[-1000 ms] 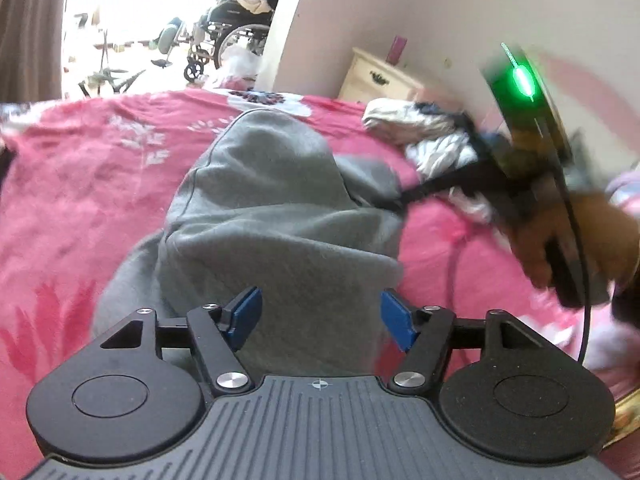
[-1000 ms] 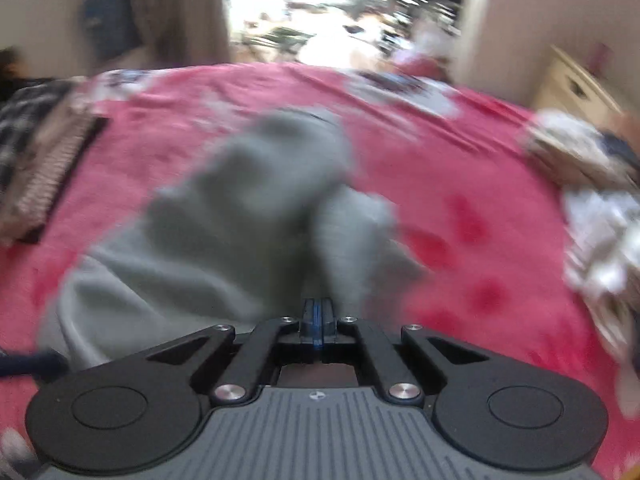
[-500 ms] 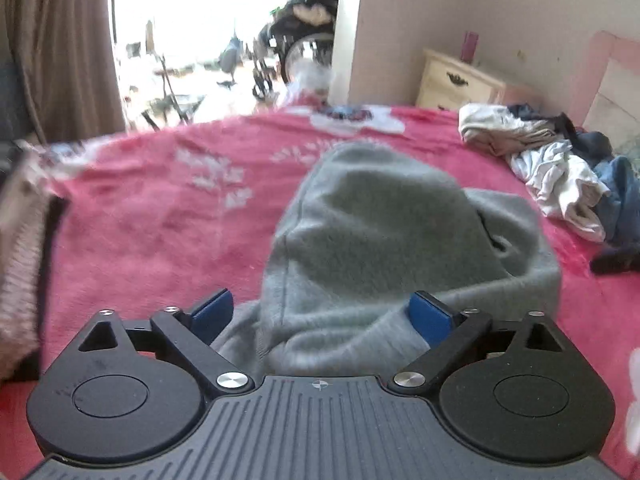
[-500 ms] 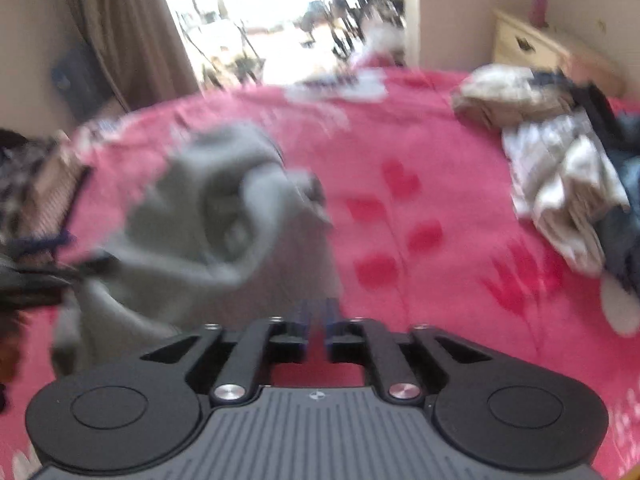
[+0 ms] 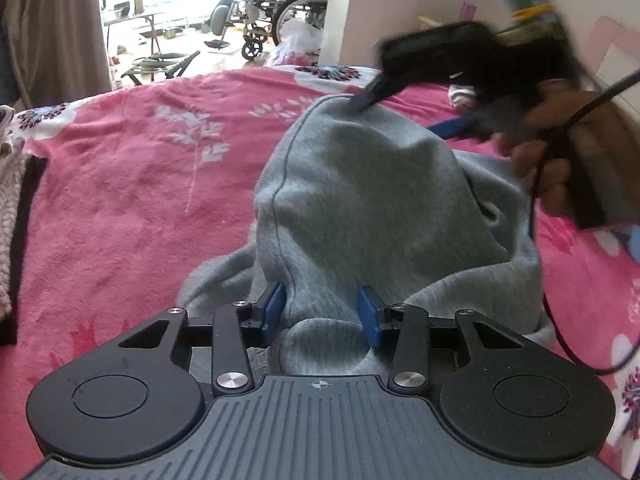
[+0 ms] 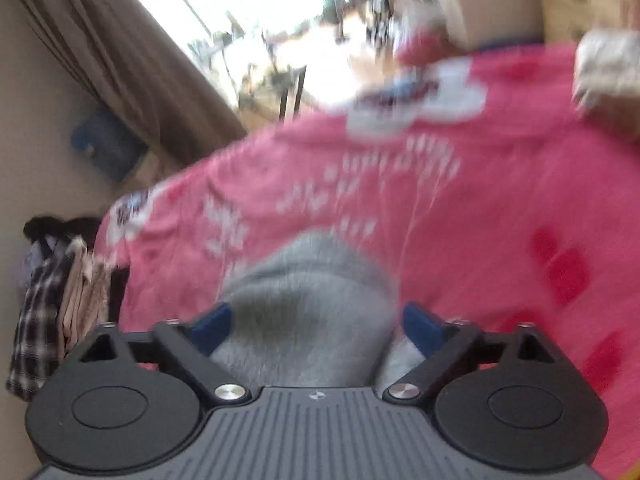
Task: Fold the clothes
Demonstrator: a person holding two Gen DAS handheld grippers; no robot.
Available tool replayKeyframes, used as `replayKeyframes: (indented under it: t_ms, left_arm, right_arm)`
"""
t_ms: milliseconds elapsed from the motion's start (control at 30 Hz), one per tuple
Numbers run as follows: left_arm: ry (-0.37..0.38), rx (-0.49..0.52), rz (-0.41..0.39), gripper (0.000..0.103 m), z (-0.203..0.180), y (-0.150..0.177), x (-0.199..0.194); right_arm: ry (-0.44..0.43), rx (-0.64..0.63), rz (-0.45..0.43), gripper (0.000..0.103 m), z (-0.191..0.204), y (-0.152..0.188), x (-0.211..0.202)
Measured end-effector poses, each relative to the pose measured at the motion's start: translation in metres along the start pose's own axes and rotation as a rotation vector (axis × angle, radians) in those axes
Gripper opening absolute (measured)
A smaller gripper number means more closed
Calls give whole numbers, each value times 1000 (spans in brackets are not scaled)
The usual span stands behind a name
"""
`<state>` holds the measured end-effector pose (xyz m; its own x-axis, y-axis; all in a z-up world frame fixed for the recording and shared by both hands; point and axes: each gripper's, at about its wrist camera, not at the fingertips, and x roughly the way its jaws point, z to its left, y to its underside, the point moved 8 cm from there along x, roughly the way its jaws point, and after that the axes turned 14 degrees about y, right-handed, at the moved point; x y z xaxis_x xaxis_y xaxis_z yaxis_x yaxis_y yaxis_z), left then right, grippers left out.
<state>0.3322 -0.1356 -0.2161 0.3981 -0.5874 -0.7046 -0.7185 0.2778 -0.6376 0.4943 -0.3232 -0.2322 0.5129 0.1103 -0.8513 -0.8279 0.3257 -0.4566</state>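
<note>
Right-wrist view motion-blurred. Grey sweatshirt (image 5: 372, 208) heaped on the pink floral blanket (image 5: 132, 184). Left gripper (image 5: 322, 312) has just been closing, fingers bunching its near fold. Right gripper (image 6: 316, 324) has just been opening, fingers spread astride its far edge.

Left gripper (image 5: 320, 312) closing, right gripper (image 6: 316, 324) opening
</note>
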Motion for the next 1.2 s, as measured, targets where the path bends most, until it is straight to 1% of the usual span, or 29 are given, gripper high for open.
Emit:
replayKeyframes:
  t_ms: [33, 67, 100, 133, 167, 267, 400, 467, 600, 667, 767, 833, 933, 1000, 1133, 1200]
  left_arm:
    - [8, 3, 4, 40, -4, 1, 0]
    - [19, 1, 10, 40, -7, 4, -1]
    - [30, -2, 15, 38, -10, 6, -2]
    - [48, -5, 22, 37, -13, 9, -5]
    - [66, -9, 29, 37, -17, 12, -7]
    - [110, -29, 54, 36, -27, 24, -15]
    - [127, -18, 60, 36, -40, 37, -28]
    - [140, -4, 60, 36, -47, 45, -37]
    - [132, 27, 78, 36, -56, 72, -62]
    - [119, 25, 85, 36, -56, 87, -79]
    - [89, -13, 83, 36, -49, 106, -111]
    - [57, -43, 72, 37, -40, 116, -133]
    - [14, -96, 45, 42, -32, 127, -165]
    - [-4, -121, 21, 48, -28, 129, -179]
    - [-20, -148, -7, 50, -25, 124, -183]
    - [-13, -145, -15, 51, -27, 123, -179]
  right_arm:
    - [-12, -21, 17, 52, 4, 6, 3]
    - [-7, -42, -1, 32, 6, 12, -1]
    - [-6, -61, -22, 21, 9, 18, -7]
    - [-19, -74, -52, 14, 12, 22, -19]
    - [-36, -87, -80, 12, 14, 27, -31]
    - [-140, -131, -136, 10, 18, 52, -77]
    - [-213, -248, -174, 9, 34, 93, -127]
    - [-255, -277, -194, 9, 39, 115, -150]
    - [-270, -381, -204, 9, 47, 162, -187]
    - [-268, -428, -203, 9, 50, 185, -204]
    - [-260, -503, -198, 9, 57, 220, -227]
    - [-247, -542, -190, 9, 61, 240, -234]
    - [-238, -596, -167, 9, 69, 271, -240]
    - [-226, -646, -149, 9, 73, 293, -242]
    - [-186, -728, -82, 9, 67, 333, -245]
    - [-140, -754, -46, 8, 51, 352, -249]
